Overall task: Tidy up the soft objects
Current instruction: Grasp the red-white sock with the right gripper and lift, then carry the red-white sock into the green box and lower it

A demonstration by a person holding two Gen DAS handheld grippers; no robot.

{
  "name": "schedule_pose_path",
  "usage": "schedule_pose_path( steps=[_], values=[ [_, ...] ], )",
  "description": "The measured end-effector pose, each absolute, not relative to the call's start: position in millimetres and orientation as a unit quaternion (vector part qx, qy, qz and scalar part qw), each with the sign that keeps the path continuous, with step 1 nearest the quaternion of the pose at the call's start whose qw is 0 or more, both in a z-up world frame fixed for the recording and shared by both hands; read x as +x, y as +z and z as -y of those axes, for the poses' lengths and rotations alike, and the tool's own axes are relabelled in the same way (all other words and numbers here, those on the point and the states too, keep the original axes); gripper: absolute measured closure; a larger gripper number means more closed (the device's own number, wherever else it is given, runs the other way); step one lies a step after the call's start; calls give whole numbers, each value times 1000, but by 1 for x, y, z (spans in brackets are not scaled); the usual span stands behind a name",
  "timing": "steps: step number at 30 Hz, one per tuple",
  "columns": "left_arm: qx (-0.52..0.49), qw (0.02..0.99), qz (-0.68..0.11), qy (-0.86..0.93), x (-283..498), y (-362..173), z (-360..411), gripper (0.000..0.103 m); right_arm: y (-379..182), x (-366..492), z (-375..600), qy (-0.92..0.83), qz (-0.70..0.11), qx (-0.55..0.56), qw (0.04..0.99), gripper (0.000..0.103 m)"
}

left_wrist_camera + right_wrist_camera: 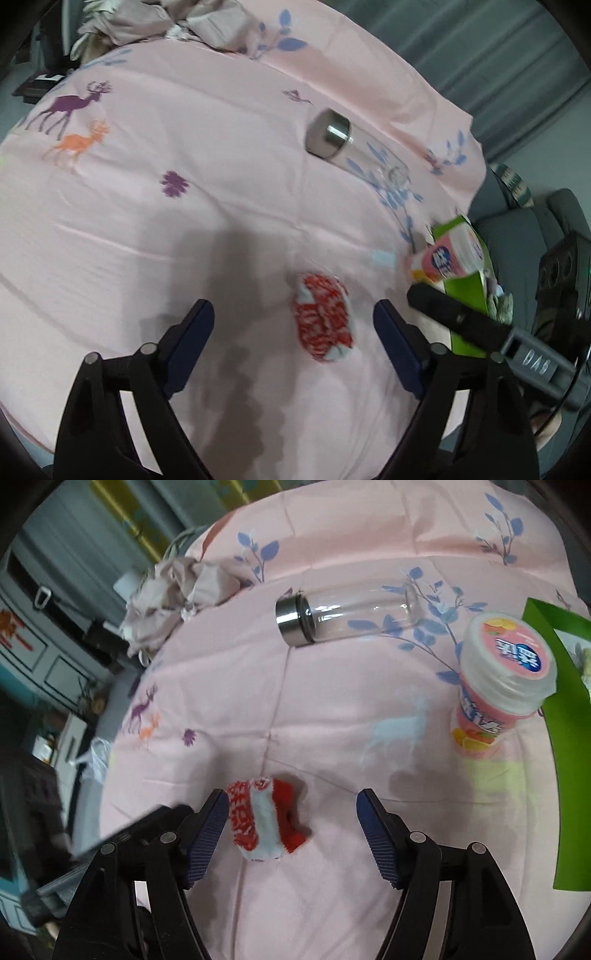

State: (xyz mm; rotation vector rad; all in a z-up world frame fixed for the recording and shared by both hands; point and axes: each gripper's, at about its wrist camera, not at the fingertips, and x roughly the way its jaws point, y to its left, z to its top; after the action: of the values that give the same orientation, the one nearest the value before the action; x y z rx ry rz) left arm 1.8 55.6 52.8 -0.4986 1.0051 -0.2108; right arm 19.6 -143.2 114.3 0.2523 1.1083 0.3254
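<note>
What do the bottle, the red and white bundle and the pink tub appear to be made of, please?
Bottle: clear glass or hard plastic, since the print shows through it; brushed metal cap, shiny.
Bundle: fuzzy knit fabric, likely a rolled sock.
Tub: glossy plastic with a translucent lid and printed label.

L gripper (293,325) jaws spread, angled down; R gripper (291,814) likewise.

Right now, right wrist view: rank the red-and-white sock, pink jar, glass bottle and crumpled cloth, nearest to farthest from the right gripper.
1. Red-and-white sock: between the open jaws of the right gripper, by the left one.
2. Pink jar: upright, right.
3. Glass bottle: lying down, centre.
4. Crumpled cloth: far left.
</note>
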Motion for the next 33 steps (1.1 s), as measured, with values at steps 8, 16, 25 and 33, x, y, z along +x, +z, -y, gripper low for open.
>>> schedule_pose_path(
  steps=[8, 16, 25, 33],
  values=[
    [-228, 830, -494, -122, 7, 34, -34, 49, 100, 22, 133, 188, -531, 149, 812, 46],
    [-226, 817, -513, -134, 15, 14, -20, 63, 60, 36, 120, 193, -583, 163, 772, 60],
    [-218, 825, -504, -134, 14, 15, -18, 69, 47, 40, 123, 223, -595, 208, 743, 63],
    [-187, 883, -402, -151, -5, 58, -14, 71, 101, 20, 117, 265, -494, 172, 810, 63]
  ],
)
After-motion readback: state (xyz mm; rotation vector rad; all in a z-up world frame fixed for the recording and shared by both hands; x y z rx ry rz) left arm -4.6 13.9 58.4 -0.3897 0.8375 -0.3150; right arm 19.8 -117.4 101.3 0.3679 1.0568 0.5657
